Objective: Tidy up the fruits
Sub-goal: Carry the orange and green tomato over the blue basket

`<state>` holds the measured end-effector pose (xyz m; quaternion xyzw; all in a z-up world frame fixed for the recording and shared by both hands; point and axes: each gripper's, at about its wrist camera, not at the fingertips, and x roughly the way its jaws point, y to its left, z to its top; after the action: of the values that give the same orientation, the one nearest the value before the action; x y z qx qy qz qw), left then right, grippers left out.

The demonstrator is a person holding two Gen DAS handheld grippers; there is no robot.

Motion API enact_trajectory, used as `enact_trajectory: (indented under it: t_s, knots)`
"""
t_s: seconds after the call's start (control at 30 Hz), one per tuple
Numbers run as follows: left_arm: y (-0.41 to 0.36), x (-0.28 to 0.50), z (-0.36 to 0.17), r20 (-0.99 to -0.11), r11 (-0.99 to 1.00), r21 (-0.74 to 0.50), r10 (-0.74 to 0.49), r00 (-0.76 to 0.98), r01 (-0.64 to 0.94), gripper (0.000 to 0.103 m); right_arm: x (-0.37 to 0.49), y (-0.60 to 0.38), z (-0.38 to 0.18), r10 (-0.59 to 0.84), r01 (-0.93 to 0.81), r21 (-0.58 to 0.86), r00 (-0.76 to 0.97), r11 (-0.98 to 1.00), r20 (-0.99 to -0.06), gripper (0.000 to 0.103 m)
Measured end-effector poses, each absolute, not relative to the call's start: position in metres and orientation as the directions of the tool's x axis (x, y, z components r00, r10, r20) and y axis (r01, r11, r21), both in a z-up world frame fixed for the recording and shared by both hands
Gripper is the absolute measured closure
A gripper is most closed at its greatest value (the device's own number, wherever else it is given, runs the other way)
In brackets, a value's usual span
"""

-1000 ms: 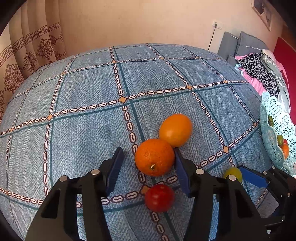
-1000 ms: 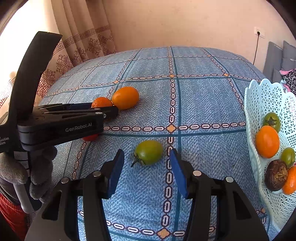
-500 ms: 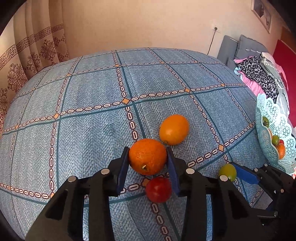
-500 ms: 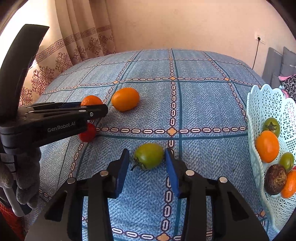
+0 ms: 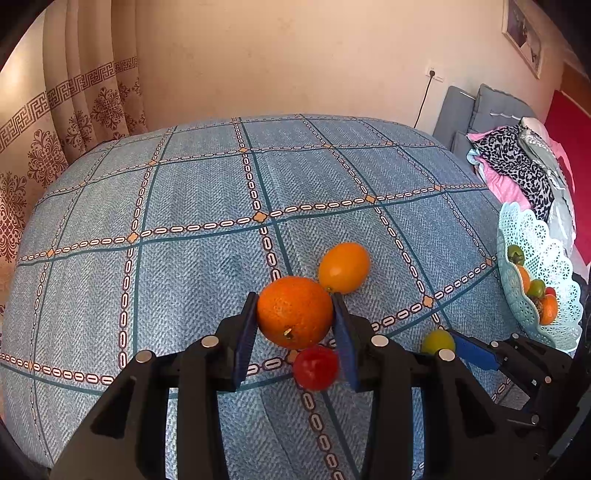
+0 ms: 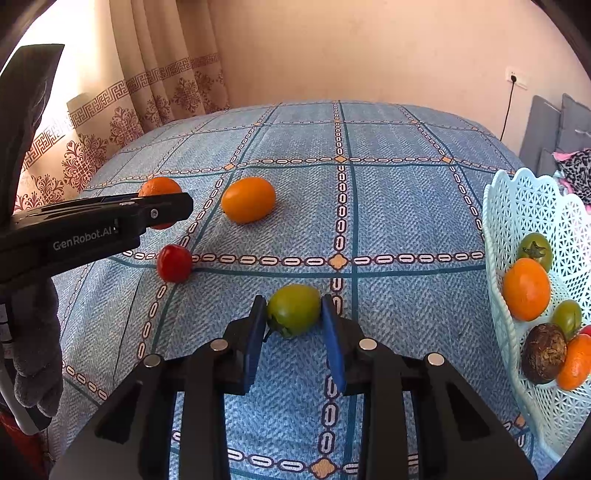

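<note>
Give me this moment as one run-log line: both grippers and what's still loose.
left hand-held gripper: shut on orange | right hand-held gripper: shut on green tomato | loose: red tomato, yellow-orange fruit | basket: part-filled

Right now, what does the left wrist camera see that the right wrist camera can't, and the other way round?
Only the left view shows the left tongs gripping the rough orange front-on, plus a wall picture. Only the right view shows a gloved hand and a dark brown fruit in the basket. Both show the red tomato, smooth orange fruit and green tomato.
</note>
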<state>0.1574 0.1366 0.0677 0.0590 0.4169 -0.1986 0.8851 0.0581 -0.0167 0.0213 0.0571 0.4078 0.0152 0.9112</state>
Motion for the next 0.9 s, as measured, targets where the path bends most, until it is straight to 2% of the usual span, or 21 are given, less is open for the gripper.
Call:
enact_trajectory:
  t_s: [0.43,0.9]
  knots:
    - [0.141,0.157,0.072,-0.754,0.915,-0.07,-0.31,0.579,0.398,0.063,0.047,-0.023,0.031,0.072,0.036,0.132,0.689,0.991,-0.722,0.072]
    - [0.139,0.156,0.072,-0.754,0.915,-0.074,-0.311,0.578,0.396,0.063,0.056,-0.024,0.022,0.081,0.057,0.158,0.66,0.986,-0.746,0.072]
